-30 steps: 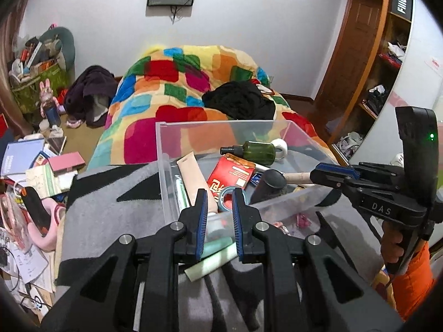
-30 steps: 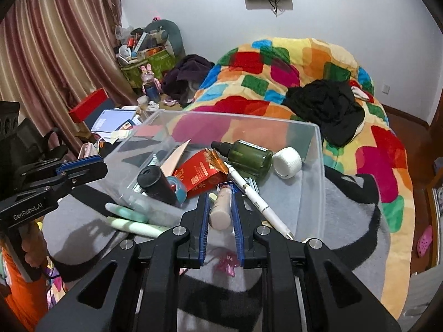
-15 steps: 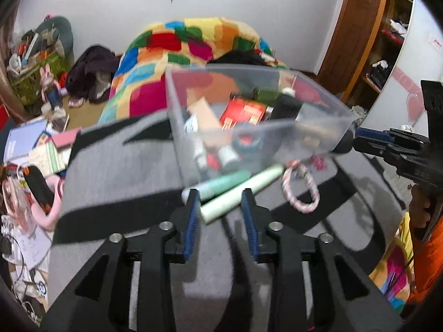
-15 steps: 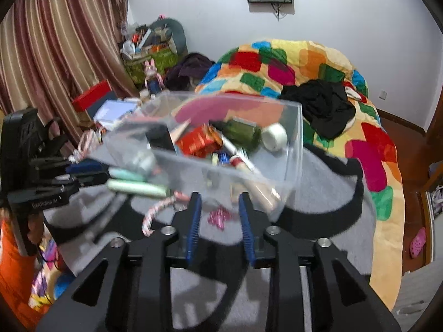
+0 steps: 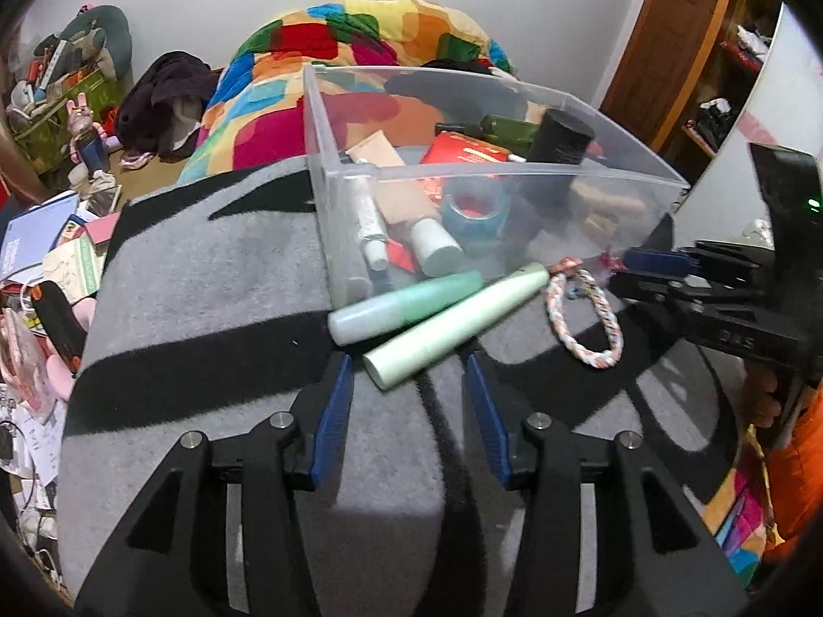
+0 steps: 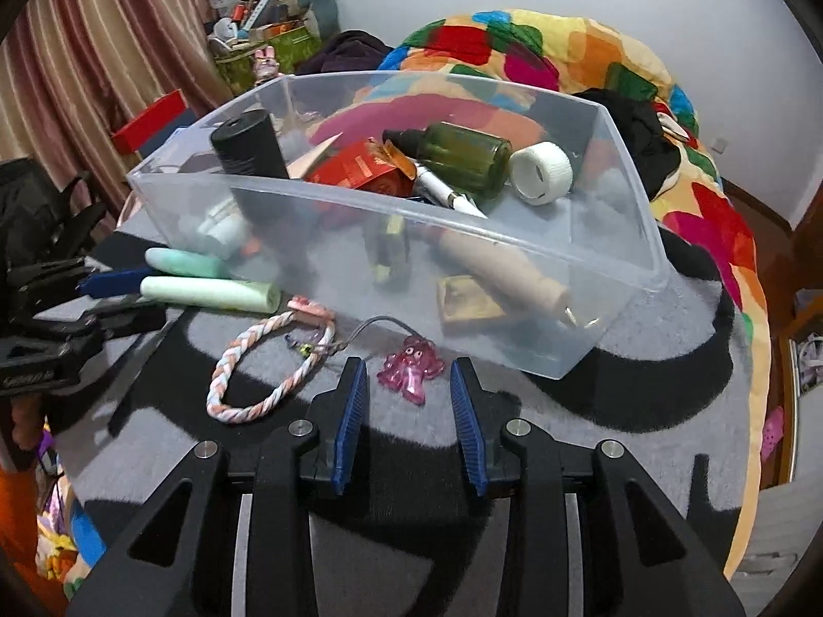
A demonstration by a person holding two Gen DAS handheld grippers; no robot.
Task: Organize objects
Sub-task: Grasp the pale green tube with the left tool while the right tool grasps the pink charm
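A clear plastic bin (image 5: 514, 175) (image 6: 360, 195) on a grey and black blanket holds bottles, tubes, a red packet and tape. Two pale green tubes (image 5: 452, 324) (image 6: 211, 292) lie on the blanket against the bin's front wall. My left gripper (image 5: 409, 385) is open and empty, just short of the nearer tube's end. A braided rope loop (image 5: 586, 319) (image 6: 267, 365) lies beside the tubes. A pink charm on a cord (image 6: 409, 367) lies close in front of my right gripper (image 6: 409, 401), which is open and empty.
A bed with a patchwork quilt (image 5: 360, 41) and black clothes (image 6: 643, 139) lies behind the bin. Cluttered floor with books and bags (image 5: 46, 236) is on the left, a wooden shelf (image 5: 720, 77) on the right. The blanket's edge drops off at the right (image 6: 740, 411).
Both grippers opened, pulled back from the bin and dropped low toward the blanket. The right let go of the beige tube, which now lies in the bin.
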